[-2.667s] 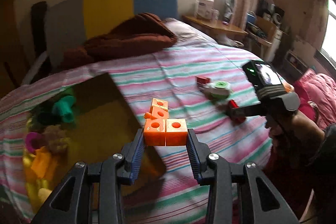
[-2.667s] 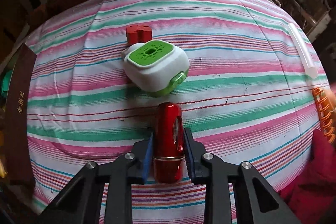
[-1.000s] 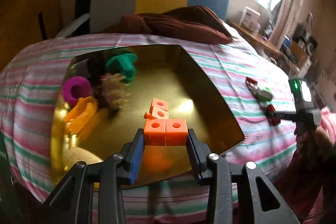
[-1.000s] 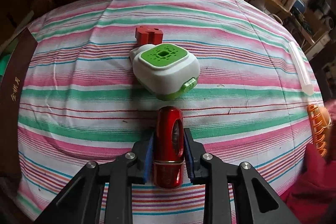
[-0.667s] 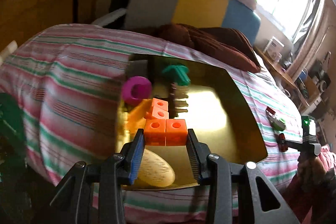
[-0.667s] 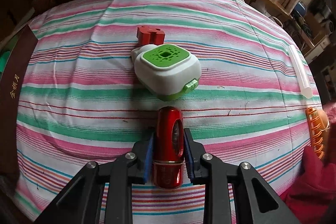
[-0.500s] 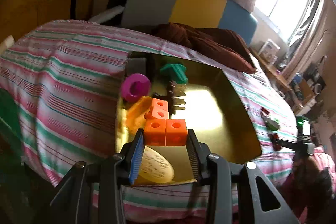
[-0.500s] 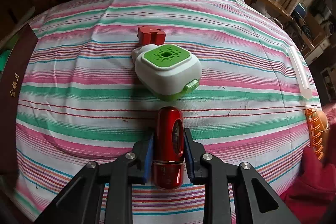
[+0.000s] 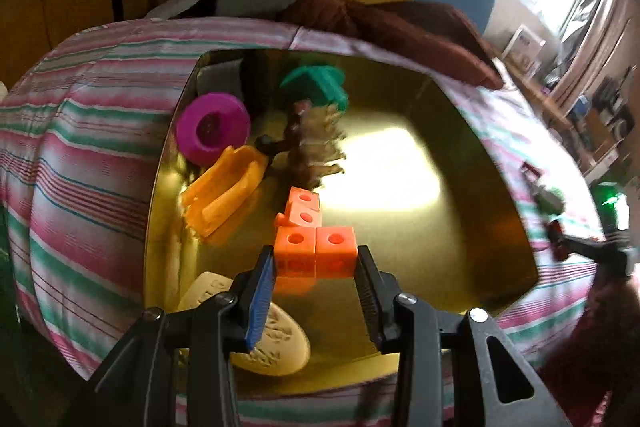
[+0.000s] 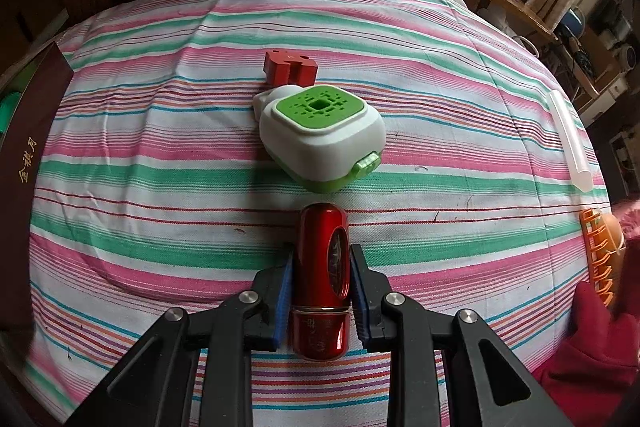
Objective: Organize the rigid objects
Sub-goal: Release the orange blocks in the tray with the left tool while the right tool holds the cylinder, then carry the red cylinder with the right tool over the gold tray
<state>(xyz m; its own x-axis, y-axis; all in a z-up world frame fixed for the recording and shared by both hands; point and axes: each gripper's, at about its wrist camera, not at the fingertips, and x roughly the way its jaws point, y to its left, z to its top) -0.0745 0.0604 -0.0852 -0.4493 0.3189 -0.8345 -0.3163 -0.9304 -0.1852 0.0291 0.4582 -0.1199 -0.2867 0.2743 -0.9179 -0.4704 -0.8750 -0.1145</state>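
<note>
Orange blocks (image 9: 315, 251) clamped in left gripper (image 9: 316, 281), directly above gold box (image 9: 472, 163).
Right gripper (image 10: 320, 285) grips red cylinder (image 10: 321, 283) lengthwise, over the bedsheet (image 10: 160, 155).

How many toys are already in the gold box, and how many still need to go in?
Done: the gold box already holds a purple ring, a green piece, an orange scoop and more.

In hand: the left gripper holds orange cubes over the box; the right gripper grips a red cylinder.

Left: the green-and-white gadget and red block on the bed.
</note>
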